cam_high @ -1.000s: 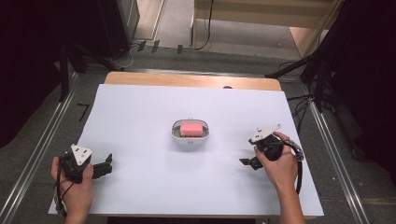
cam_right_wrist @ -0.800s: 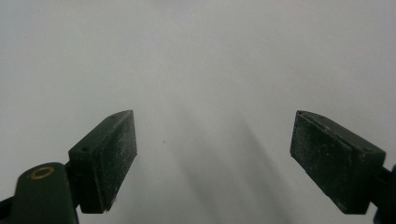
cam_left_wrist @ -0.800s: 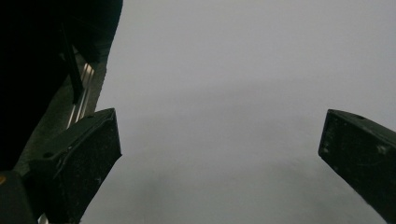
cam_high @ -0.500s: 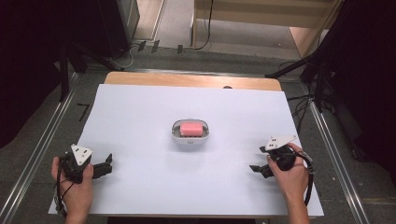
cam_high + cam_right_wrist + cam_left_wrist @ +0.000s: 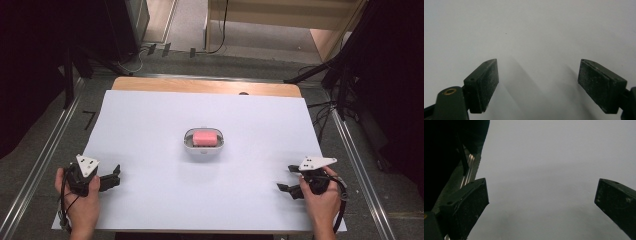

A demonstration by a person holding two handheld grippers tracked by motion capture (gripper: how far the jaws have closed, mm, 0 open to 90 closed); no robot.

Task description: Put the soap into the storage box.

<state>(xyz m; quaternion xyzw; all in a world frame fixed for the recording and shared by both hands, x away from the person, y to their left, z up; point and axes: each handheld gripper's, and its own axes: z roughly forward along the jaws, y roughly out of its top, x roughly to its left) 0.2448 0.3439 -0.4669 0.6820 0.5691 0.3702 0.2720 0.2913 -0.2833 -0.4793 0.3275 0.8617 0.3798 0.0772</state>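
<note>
A small white dish (image 5: pixel 188 145) sits at the middle of the white table sheet with a pink block (image 5: pixel 206 138) lying in it. My left gripper (image 5: pixel 114 177) rests low at the front left, held by a hand, jaws wide apart and empty. At the front right my right gripper (image 5: pixel 287 178) is also open with nothing between its jaws. In the left gripper view the left gripper (image 5: pixel 541 195) faces bare white sheet. The right gripper (image 5: pixel 537 75) hovers close over the same bare surface in the right gripper view.
The white sheet (image 5: pixel 150 120) covers a wooden table (image 5: pixel 200 86) whose far edge shows. Metal rails (image 5: pixel 45 150) run along both sides. Dark stands and cables (image 5: pixel 345 75) stand beyond the table's corners. The table's left edge and a rail (image 5: pixel 469 170) appear in the left gripper view.
The right hand and its gripper have drawn back toward the front right corner and lowered to the sheet. The left gripper and the dish have stayed put.
</note>
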